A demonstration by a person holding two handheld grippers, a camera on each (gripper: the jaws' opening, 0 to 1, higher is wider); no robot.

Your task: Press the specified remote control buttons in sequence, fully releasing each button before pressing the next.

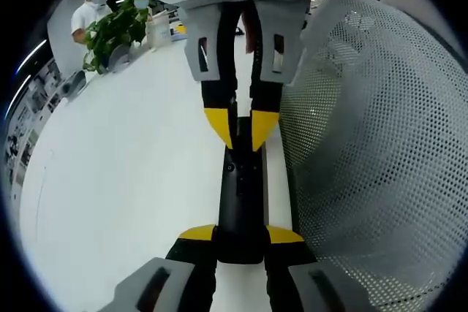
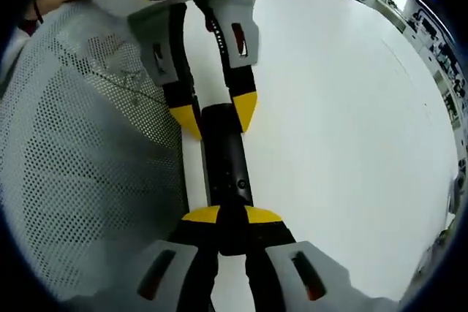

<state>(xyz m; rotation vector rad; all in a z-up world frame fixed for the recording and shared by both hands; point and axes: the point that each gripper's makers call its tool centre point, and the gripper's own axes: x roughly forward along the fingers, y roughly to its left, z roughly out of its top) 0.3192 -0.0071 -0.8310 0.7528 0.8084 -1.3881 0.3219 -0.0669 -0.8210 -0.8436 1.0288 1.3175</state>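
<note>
- Remote control (image 1: 240, 202) lies on the white bench (image 1: 124, 180), beside a mesh basket (image 1: 373, 151).
- Left gripper (image 1: 241, 237) fingers pinch one end.
- Right gripper (image 2: 230, 217) fingers pinch the other.

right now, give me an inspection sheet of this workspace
surface: white table, bare where it shows.
job's things: black remote control lies on the table beside the mesh basket, held at both ends.
clutter: white perforated mesh basket right next to the remote; green plant at the table's far edge.
grippers: left claw shut on the near end of the remote in the left gripper view; right claw shut on its other end.
cables: nothing seen.
surroundings: a person in white stands behind the plant; desks and another person show past the table's far edge in the right gripper view.
</note>
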